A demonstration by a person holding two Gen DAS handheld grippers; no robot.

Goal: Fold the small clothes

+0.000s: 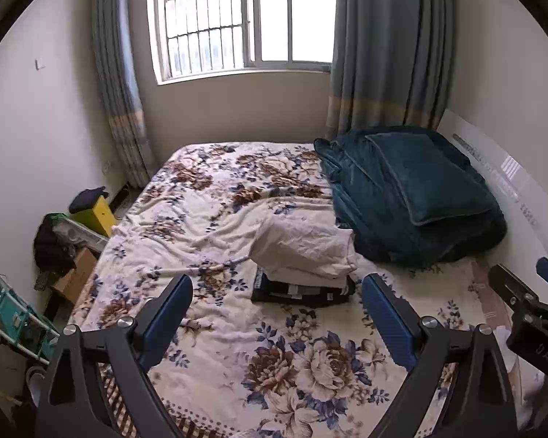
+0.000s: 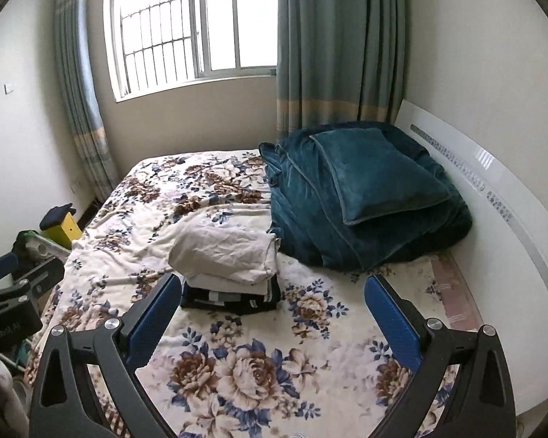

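A small stack of folded clothes lies mid-bed: a crumpled white garment (image 1: 303, 252) (image 2: 226, 252) on top of a white folded piece and dark folded pieces (image 1: 303, 292) (image 2: 230, 299). My left gripper (image 1: 277, 288) is open and empty, held above the bed just in front of the stack. My right gripper (image 2: 274, 288) is open and empty, also in front of the stack, which sits toward its left finger (image 2: 153, 314). The right gripper's edge shows in the left wrist view (image 1: 529, 303); the left gripper's edge shows in the right wrist view (image 2: 14, 292).
The bed has a floral sheet (image 1: 274, 361) (image 2: 244, 365). A folded teal quilt with a pillow (image 1: 420, 189) (image 2: 365, 189) sits at the headboard side. Boxes, a yellow box (image 1: 96, 213) and clutter stand on the floor left of the bed. Window and curtains behind.
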